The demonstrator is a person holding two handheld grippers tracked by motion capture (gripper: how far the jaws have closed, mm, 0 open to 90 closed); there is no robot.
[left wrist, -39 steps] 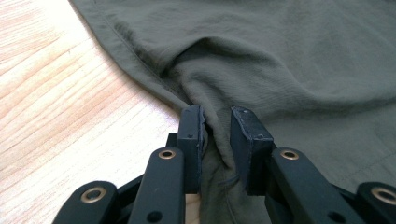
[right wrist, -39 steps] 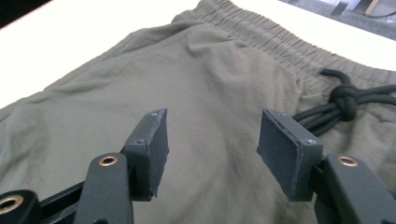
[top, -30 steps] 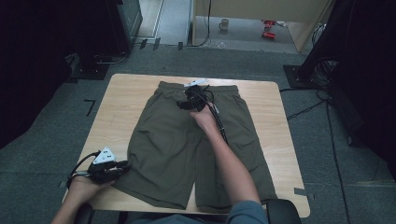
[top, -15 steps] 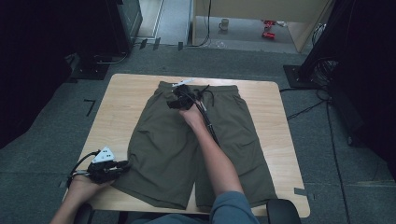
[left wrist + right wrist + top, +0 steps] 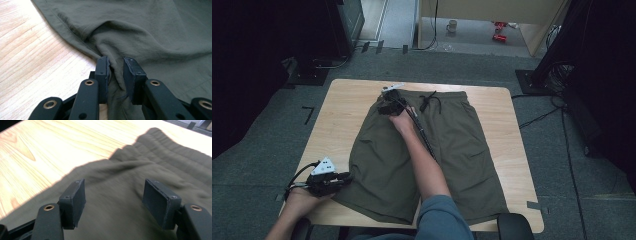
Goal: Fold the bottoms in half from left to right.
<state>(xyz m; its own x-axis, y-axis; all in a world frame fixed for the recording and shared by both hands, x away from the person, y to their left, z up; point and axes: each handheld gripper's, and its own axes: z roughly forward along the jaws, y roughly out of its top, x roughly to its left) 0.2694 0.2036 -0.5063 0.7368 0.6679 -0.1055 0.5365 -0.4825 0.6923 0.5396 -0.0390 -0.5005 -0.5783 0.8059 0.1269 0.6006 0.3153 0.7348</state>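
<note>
Flat on wooden table (image 5: pixel 347 107) lay olive shorts (image 5: pixel 462 150), waistband at far edge, legs toward near edge. Left gripper (image 5: pixel 346 176) at near-left hem, jaws nearly closed, pinching fold of fabric (image 5: pixel 115 72) between pads. Right gripper (image 5: pixel 387 105) over far-left waistband corner; jaws had just been opening, stood wide apart, pads not pressing, nothing gripped, cloth (image 5: pixel 117 202) beneath gap. Black drawstring (image 5: pixel 430 101) lay at waistband middle, just right of right gripper.
</note>
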